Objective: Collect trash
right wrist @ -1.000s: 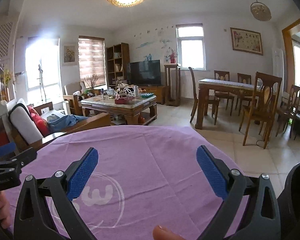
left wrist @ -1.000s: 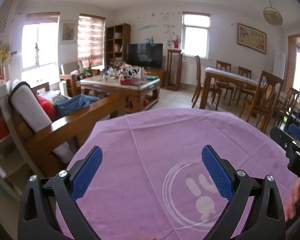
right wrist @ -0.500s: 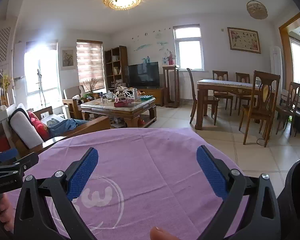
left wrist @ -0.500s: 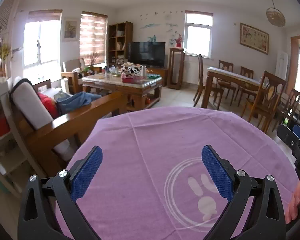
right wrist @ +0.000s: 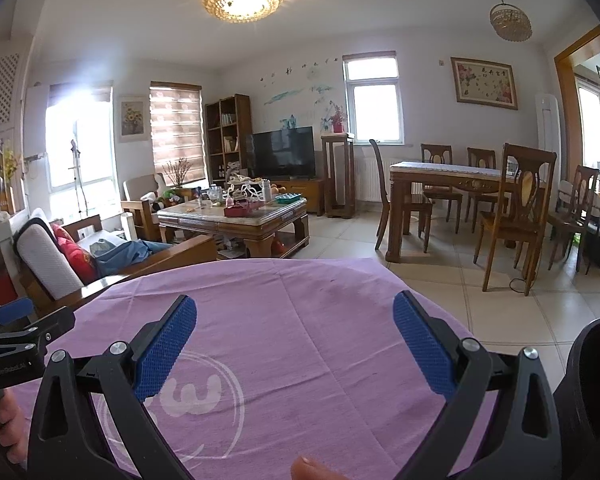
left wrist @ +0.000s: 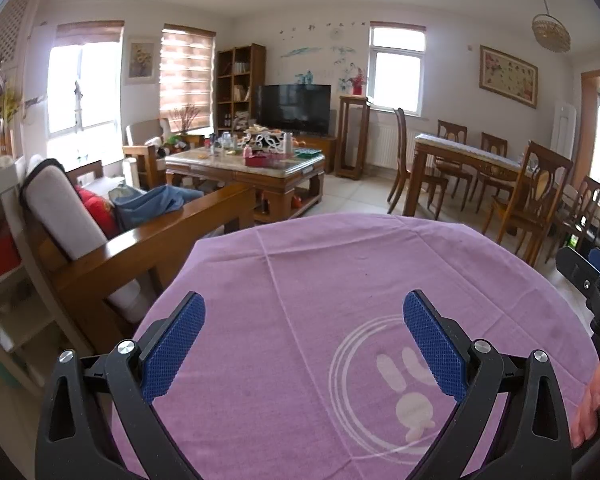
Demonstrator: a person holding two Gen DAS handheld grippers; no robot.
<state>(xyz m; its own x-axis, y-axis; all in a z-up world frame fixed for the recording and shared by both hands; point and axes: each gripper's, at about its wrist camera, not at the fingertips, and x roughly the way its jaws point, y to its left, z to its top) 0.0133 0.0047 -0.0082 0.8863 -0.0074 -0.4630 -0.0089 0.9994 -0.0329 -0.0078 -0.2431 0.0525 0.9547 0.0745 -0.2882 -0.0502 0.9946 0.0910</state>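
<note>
Purple cloth (left wrist: 300, 280) covers the round table right under us, creased, with a white printed ring-and-rabbit logo (left wrist: 404, 392) on it. We see no trash on it in either view.

Our left gripper (left wrist: 304, 336) hangs over the cloth with its blue pads spread wide and nothing between them. Our right gripper (right wrist: 296, 336) is the same: wide, empty, above the cloth. A dark rounded rim (right wrist: 592, 380) sits at the right edge of the right wrist view, possibly a bin; we cannot tell.

Beyond the table edge, a wooden sofa (left wrist: 140, 240) with a grey cushion, a red pillow and blue fabric. Farther on, the coffee table (right wrist: 236, 220) is crowded with bottles, a red tray and small items too small to sort. Trash, if any, is likeliest there, well apart from us.

Risks, as we judge them:
- Mistaking keepsakes or bottles for trash, since the clutter is mixed.
- Knocking upright bottles over while reaching into that crowd with wide jaws.
- Snagging the loose cloth with a pad and dragging it off.
- Clipping the sofa arm when moving away from the table.
</note>
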